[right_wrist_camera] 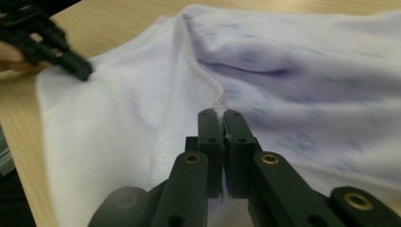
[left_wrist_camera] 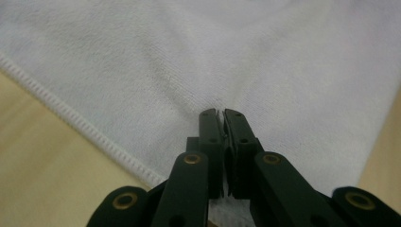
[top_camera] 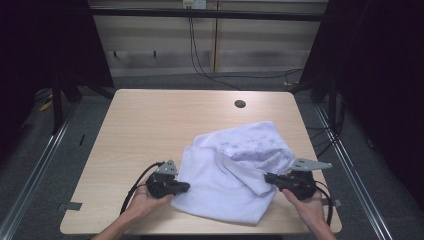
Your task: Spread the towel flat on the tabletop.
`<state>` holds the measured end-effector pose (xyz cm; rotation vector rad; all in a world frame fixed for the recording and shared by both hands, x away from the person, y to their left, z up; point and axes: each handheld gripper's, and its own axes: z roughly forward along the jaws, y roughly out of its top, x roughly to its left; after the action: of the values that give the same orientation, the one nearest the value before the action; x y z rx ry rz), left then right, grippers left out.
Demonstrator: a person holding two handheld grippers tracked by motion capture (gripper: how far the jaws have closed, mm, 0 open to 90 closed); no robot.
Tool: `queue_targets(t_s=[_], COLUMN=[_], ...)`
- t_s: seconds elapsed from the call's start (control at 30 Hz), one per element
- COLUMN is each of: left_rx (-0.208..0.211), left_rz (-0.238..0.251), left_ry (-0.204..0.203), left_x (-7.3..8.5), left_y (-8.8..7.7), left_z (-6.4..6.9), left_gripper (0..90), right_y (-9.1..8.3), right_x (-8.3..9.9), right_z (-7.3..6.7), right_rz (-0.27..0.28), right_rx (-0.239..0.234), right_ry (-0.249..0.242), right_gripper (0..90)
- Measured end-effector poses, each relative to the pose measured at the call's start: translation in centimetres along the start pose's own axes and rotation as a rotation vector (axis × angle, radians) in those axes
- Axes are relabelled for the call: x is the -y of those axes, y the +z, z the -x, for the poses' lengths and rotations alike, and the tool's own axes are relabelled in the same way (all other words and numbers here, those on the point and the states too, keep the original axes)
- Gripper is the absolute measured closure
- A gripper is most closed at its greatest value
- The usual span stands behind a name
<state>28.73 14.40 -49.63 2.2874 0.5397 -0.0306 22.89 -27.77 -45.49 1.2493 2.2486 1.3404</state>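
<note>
A white towel (top_camera: 227,185) lies crumpled on the near right part of the light wood surface (top_camera: 150,125), its long axis running from the near left toward the far right, with a faintly printed face turned up at the far end. The left hand-held gripper (top_camera: 186,187) is clamped on its left edge and the right hand-held gripper (top_camera: 267,177) on a folded hem. Grey carpet and dark curtains surround the surface. The print is too blurred to read.

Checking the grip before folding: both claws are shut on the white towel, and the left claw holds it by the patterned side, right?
Not quite. The left claw pinches the plain white part of the towel, as the left gripper view shows. Both claws are shut on it.
</note>
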Motion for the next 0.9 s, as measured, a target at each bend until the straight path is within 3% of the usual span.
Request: queue_targets(t_s=[0.13,0.2,0.27,0.37,0.4,0.47,0.53,0.6,0.67,0.73,0.83,0.9], left_rx=[0.062,0.086,0.043,-0.049,-0.052,-0.085,-0.081,-0.075,-0.098,-0.098,-0.047,-0.018], left_rz=[-0.024,0.051,0.127,0.196,0.219,0.217,0.212,0.22,0.17,0.162,0.207,0.188], left_ry=[0.007,-0.035,-0.067,-0.123,-0.16,-0.171,-0.194,-0.192,-0.163,-0.153,-0.161,-0.16], left_x=[1.2,1.1,0.3,-0.5,-0.5,-0.8,-1.0,-1.1,-1.5,-1.8,-2.0,-2.4], left_y=[-1.5,-2.2,-3.2,-4.0,-4.0,-3.8,-3.4,-2.7,-1.9,-1.4,-1.0,-0.4], left_z=[1.1,0.5,-1.1,-4.3,-5.3,-6.7,-7.8,-8.2,-8.0,-8.1,-8.1,-7.7], left_gripper=[86.2,83.2,75.5,69.5,69.5,64.8,61.2,59.1,58.2,61.3,86.5,88.5], right_y=[-1.3,-1.3,-1.0,-0.2,-0.2,0.1,0.2,0.2,0.2,0.2,0.7,1.1], right_x=[1.5,1.6,1.2,0.6,0.6,0.6,0.7,0.7,0.8,0.8,0.8,0.9], right_z=[1.3,1.6,2.0,3.1,3.1,3.5,3.7,3.8,3.8,3.7,3.9,4.1], right_rz=[-0.005,-0.018,-0.012,-0.012,-0.012,-0.019,-0.02,-0.021,-0.021,-0.025,-0.038,-0.056], right_rx=[0.026,0.041,0.045,0.058,0.058,0.065,0.065,0.069,0.069,0.067,0.069,0.069], right_ry=[0.043,0.041,0.042,0.05,0.05,0.054,0.062,0.061,0.059,0.06,0.057,0.056], right_gripper=[87.5,87.6,87.5,87.5,87.5,87.5,87.5,87.4,87.4,87.4,87.4,87.5])
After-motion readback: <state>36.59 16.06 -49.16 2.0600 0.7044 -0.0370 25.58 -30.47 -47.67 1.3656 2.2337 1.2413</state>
